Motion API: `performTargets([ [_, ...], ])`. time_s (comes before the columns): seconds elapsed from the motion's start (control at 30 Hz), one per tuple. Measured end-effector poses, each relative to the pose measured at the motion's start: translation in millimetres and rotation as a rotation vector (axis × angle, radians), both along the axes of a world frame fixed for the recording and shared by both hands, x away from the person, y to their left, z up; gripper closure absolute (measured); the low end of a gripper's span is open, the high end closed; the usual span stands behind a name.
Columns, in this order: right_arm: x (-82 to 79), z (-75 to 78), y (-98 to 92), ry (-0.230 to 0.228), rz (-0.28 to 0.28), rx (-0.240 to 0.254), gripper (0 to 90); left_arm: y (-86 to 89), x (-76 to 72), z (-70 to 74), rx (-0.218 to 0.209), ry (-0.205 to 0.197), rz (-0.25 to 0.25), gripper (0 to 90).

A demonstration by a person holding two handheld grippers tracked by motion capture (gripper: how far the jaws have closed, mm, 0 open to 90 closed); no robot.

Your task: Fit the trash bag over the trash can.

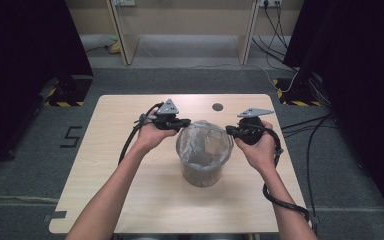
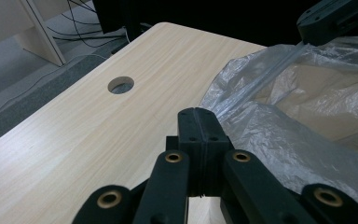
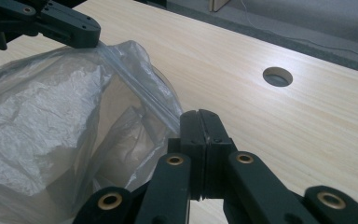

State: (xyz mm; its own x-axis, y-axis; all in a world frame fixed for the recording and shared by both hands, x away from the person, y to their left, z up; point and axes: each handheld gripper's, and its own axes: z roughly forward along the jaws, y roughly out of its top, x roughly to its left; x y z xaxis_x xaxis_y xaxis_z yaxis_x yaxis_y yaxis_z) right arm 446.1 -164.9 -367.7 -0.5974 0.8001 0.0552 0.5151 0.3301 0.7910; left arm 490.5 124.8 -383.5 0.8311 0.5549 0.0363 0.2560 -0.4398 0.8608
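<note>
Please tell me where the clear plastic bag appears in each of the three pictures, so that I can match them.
High view: the plastic bag lines the bin at the table's centre, between both claws.
Left gripper view: the bag is on the right side, its edge pinched in the claw.
Right gripper view: the bag is on the left side.
Shared landmark: the round hole in the table top.

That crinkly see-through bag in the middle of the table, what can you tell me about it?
The plastic bag is thin, clear and crinkled, and it looks like a liner set in a round clear container standing upright mid-table. Its mouth is open and pulled wide, with the top edge stretched taut between the two sides. The left gripper pinches that edge on one side and the right gripper on the other, both jaws shut on the film. It looks empty inside.
</note>
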Motion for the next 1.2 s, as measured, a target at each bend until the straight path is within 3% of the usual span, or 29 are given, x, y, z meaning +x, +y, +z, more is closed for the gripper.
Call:
performTargets([
  [0.73,3.1,-7.4,-1.1,0.025,0.003,-0.009,90.0,-4.9,2.7,-5.1,-0.013,0.006,0.026,89.5],
  [1.03,4.4,-6.6,0.1,0.028,0.011,-0.037,90.0,-6.5,3.6,-7.0,-0.020,0.017,0.044,89.5],
  [1.2,5.2,-4.1,0.4,0.023,0.011,-0.054,87.8,-7.9,3.7,-6.6,-0.008,0.003,0.050,89.5],
])
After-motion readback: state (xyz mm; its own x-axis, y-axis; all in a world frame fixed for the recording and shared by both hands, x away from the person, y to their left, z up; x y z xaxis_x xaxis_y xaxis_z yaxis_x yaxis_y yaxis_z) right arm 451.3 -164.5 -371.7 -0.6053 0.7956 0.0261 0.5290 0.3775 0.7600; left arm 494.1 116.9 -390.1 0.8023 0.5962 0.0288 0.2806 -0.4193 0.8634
